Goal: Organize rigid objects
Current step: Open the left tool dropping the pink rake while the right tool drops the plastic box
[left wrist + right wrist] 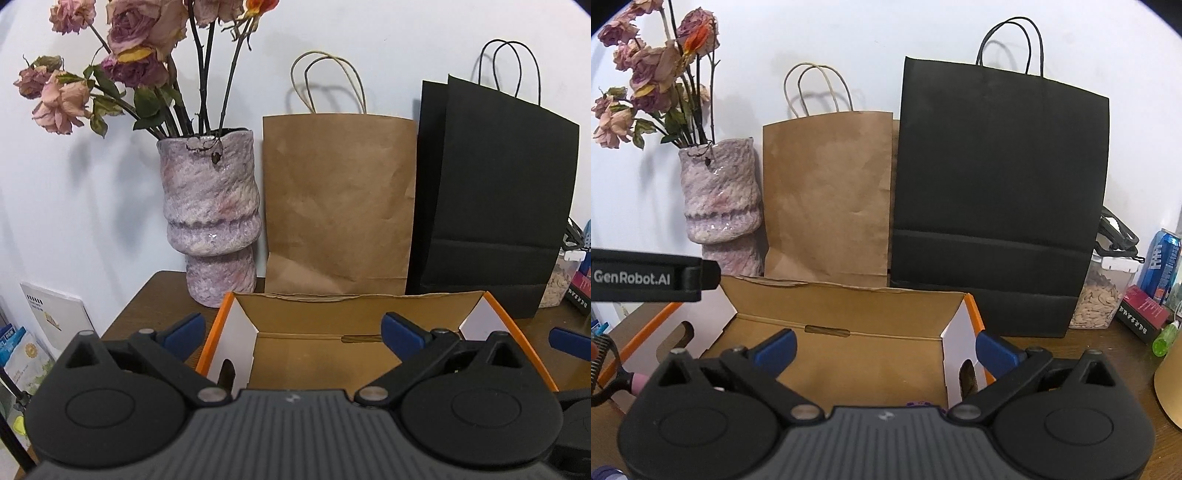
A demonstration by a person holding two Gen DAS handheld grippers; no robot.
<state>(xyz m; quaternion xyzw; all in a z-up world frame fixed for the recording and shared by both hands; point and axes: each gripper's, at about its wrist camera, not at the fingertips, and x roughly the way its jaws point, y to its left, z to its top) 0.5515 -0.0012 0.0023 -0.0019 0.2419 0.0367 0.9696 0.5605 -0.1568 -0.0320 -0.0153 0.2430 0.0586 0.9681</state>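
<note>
Open cardboard box point(325, 354), orange-edged, is seen at lower centre of both views on a brown table point(147, 295). Left gripper point(291, 332) is held over it with blue pads spread wide, nothing between them; right gripper point(886, 349) likewise spread and empty. Behind the box, from left to right, are ranged a mottled vase point(212, 218) of dried roses, a brown paper bag point(338, 206) and a black paper bag point(495, 192), all against a white wall

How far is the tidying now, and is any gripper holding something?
Done: cannot tell; the cardboard box floor that shows is bare. In hand: nothing; left gripper and right gripper are open. Left: the can and seed container stand outside.
</note>
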